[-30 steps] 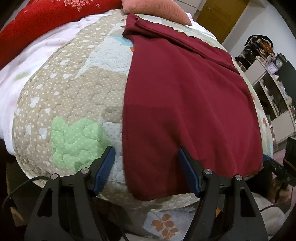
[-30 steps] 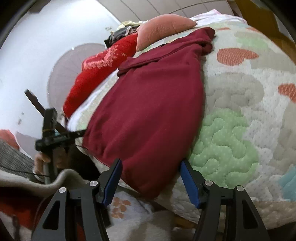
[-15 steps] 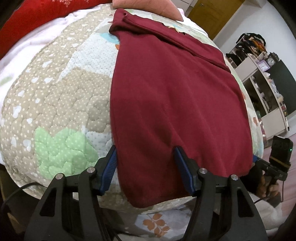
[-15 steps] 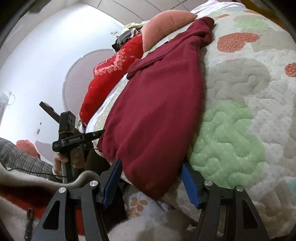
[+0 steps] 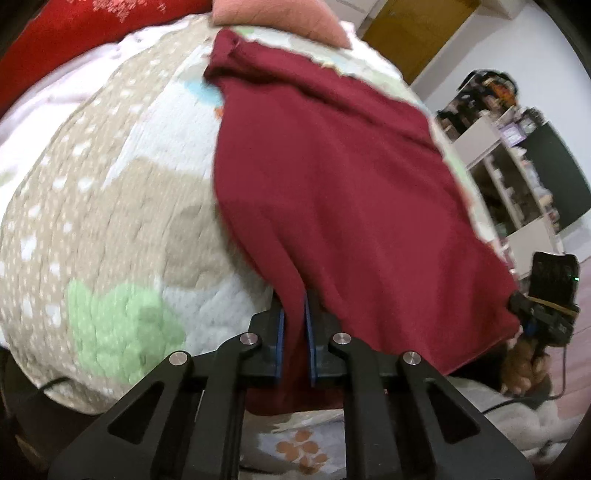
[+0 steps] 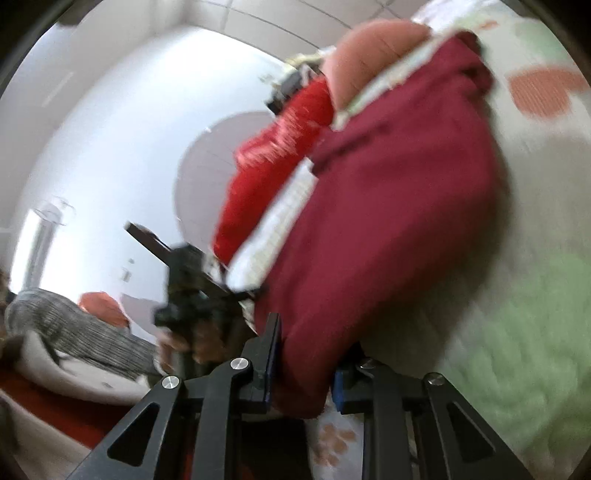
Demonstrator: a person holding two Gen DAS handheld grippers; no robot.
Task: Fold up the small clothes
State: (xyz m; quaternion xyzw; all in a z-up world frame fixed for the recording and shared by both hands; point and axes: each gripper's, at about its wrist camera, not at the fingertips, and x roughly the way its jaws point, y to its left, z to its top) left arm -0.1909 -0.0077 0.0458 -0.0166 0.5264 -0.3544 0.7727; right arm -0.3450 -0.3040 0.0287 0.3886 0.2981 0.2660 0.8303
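Dark red garment [image 5: 343, 192] lies spread flat on a quilted bedspread [image 5: 110, 206], long axis running from the near edge of the bed to the far end, where its top sits bunched just below a pink pillow [image 5: 280, 18]. Near hem hangs slightly over the bed edge.

Left gripper [image 5: 294, 345]: jaws pinched tight on the near-left corner of the hem; cloth is drawn up into a narrow ridge between the blue pads.

Right gripper [image 6: 303, 373]: jaws closing, now narrow, with a thick wad of the near-right corner between them; pads look to be pressing it, though the frame is blurred.

Red blanket [image 6: 273, 162] lies along the far left side of the bed, clear of the garment.

Step in hand, as I judge it: both near corners taken, start of the first fold.

Next move calls for lifting both corners together, keeping the hem taut and level, then carrying it toward the far end so it lands square on the bunched top. Uneven lift would skew the fold; the thick right-hand wad could slip.
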